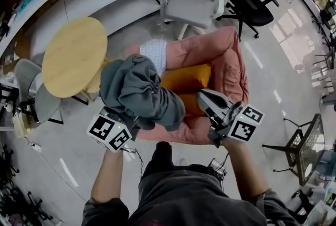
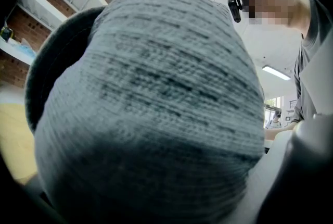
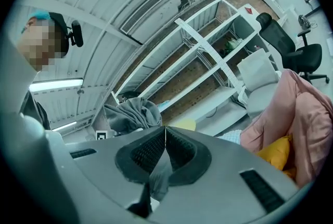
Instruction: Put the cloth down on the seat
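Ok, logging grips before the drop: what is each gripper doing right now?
Left gripper: closed on the grey cloth, which is bunched over it.
Right gripper: fingers closed together, nothing held.

Grey cloth (image 1: 137, 92): matt knit, coarse ribbed weave. Armchair (image 1: 223, 62): crumpled pink matt fabric. Cushion (image 1: 185, 80): smooth orange cloth. Table (image 1: 73, 57): pale, smooth wood. Right gripper (image 3: 165, 134): matt grey plastic, ribbed black pads (image 3: 148, 152).
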{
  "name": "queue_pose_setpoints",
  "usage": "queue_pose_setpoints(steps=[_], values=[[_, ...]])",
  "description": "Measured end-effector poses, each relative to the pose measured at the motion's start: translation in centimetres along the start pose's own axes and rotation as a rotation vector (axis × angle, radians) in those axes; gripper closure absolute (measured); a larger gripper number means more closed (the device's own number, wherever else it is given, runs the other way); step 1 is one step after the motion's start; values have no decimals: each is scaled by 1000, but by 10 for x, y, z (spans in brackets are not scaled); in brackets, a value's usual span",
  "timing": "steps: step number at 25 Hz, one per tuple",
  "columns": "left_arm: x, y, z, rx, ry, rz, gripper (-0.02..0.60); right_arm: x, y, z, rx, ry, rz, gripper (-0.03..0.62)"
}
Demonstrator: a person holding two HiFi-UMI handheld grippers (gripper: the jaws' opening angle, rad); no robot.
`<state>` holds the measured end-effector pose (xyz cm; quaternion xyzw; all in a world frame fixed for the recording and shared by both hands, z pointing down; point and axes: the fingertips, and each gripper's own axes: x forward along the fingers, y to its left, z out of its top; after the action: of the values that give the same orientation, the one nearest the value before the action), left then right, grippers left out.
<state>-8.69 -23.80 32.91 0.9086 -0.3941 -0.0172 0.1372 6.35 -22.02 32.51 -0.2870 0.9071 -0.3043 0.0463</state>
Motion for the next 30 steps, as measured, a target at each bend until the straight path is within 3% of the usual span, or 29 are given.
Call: queue_pose_setpoints(steps=[12,21,26,30], values=[[89,128,-50,-23,125,-46,318,75,-88,-10,84,55,-105,579],[151,214,-122,-19,275,-71,316,111,-151,-24,146,68,-182,579],[199,268,-175,-69,346,-48,314,122,-178,-37,177,99,-213,579],[236,314,-216,-66,422,13,307,135,-197,-43,185,127,-226,579]])
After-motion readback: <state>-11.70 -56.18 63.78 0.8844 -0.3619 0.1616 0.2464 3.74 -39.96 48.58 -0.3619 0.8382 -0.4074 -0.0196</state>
